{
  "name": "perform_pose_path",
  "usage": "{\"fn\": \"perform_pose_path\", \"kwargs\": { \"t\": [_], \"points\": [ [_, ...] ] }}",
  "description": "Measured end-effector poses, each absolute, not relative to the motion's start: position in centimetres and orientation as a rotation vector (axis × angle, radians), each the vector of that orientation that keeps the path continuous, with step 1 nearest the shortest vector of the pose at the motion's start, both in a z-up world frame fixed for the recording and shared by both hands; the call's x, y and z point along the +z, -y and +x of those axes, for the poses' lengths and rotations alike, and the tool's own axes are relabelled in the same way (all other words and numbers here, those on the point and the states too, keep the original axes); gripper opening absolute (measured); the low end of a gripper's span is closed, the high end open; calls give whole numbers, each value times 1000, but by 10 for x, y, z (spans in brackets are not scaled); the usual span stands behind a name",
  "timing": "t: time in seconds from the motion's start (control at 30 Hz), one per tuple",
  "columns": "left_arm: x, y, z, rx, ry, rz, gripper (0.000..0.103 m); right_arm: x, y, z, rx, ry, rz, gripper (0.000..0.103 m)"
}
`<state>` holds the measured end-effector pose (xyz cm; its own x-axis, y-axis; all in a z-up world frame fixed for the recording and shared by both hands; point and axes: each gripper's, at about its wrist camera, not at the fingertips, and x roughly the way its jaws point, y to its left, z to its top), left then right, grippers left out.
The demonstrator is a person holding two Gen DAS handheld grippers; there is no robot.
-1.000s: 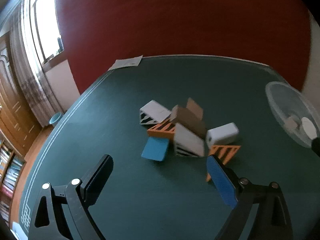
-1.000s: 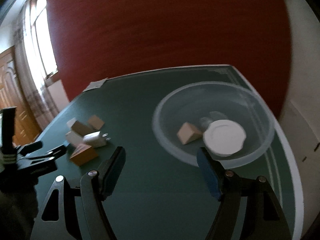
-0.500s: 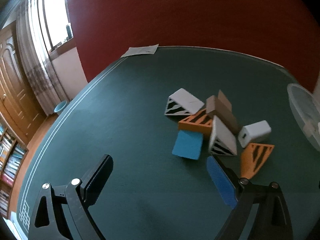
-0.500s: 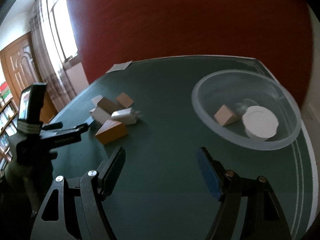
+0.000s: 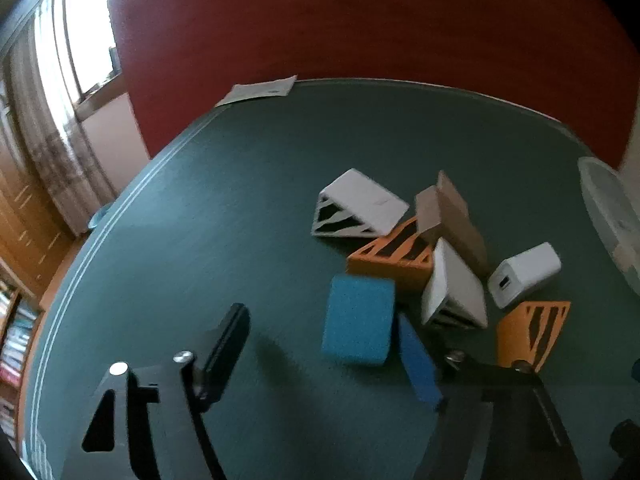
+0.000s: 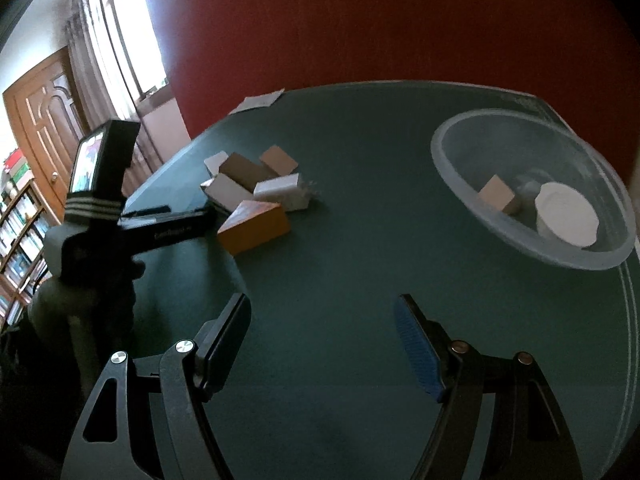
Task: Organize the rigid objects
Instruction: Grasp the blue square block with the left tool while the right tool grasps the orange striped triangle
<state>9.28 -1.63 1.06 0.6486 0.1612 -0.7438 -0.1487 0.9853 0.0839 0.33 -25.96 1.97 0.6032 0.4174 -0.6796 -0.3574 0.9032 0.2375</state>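
Observation:
A pile of small objects lies on the green table (image 5: 200,220): two white wedges (image 5: 356,208) (image 5: 454,292), two orange wedges (image 5: 394,258) (image 5: 528,332), a cardboard box (image 5: 448,216), a white charger (image 5: 524,274) and a blue block (image 5: 358,320). My left gripper (image 5: 320,344) is closing. The blue block shows between its fingertips, close to the blue pad (image 5: 416,360), with a gap on the other side. My right gripper (image 6: 322,344) hovers open over bare table, nothing between its fingers. From there the pile (image 6: 256,184) is far left.
A clear bowl (image 6: 576,260) at the right holds a tan block (image 6: 496,196) and a white round lid (image 6: 568,216). A paper sheet (image 5: 256,90) lies at the far table corner. Left of the table are a window, a curtain, a door and bookshelves.
The left gripper's jaws have narrowed and it has come down closer to the pile, with the blue block now between its fingers. The right view has swung left, bringing the pile and left gripper into sight.

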Motion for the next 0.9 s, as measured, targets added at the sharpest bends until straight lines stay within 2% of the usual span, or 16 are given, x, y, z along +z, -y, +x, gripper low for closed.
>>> {"fn": "perform_pose_path", "kwargs": {
  "t": [0.1,0.13,0.6,0.7,0.73,0.8,0.83,0.9],
  "points": [
    [12,20,95,109,-847,8,45,18,255,6,453,-833,95,75],
    [12,23,95,79,-846,10,33,18,253,7,454,-836,97,75],
    [12,-5,71,-8,-838,-85,31,29,198,45,491,-868,104,75],
    [13,-4,65,-20,-838,-84,35,27,188,56,495,-876,112,75],
    [13,-4,65,-25,-837,-81,41,26,185,59,488,-879,106,75],
    [13,-4,63,-29,-838,-85,62,24,178,66,484,-887,93,75],
    [13,-7,66,-22,-840,-91,78,23,176,68,480,-891,86,75],
    [13,-14,65,-14,-846,-125,80,21,171,72,477,-893,67,75]
  ]
}}
